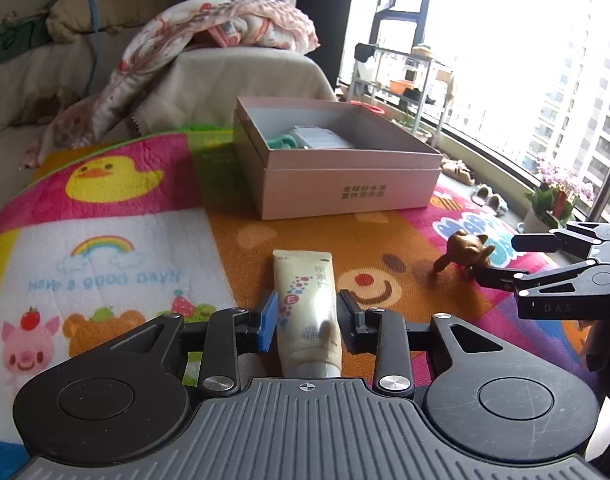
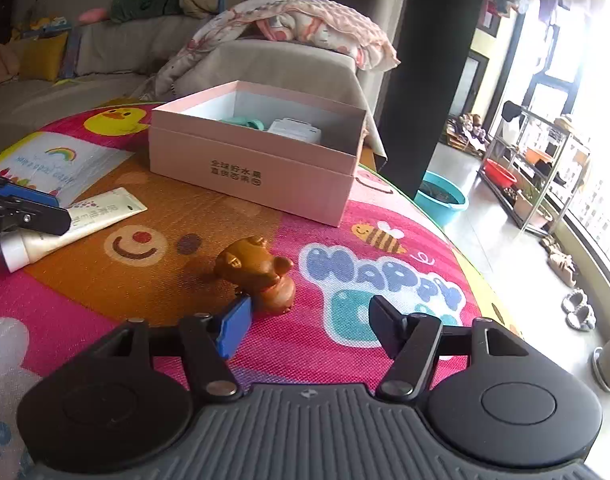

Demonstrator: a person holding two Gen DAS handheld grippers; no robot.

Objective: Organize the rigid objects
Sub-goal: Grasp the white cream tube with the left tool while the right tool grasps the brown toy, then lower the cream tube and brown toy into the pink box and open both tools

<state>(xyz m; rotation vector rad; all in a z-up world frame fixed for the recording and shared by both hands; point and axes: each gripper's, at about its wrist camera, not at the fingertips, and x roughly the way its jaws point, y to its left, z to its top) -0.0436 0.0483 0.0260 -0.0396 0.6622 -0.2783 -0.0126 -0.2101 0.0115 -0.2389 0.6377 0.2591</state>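
Left gripper (image 1: 305,316) straddles the tube (image 1: 307,312), right gripper (image 2: 307,330) stands wide by the toy (image 2: 259,274).
Tube lies flat on the mat (image 1: 117,248), cap toward the camera, with the left jaws close on either side but gaps showing. Brown toy stands just beyond the right jaws, near the blue pad. Open box (image 1: 345,176) sits farther back with bare mat between; the mat's right edge drops to the floor (image 2: 477,208).
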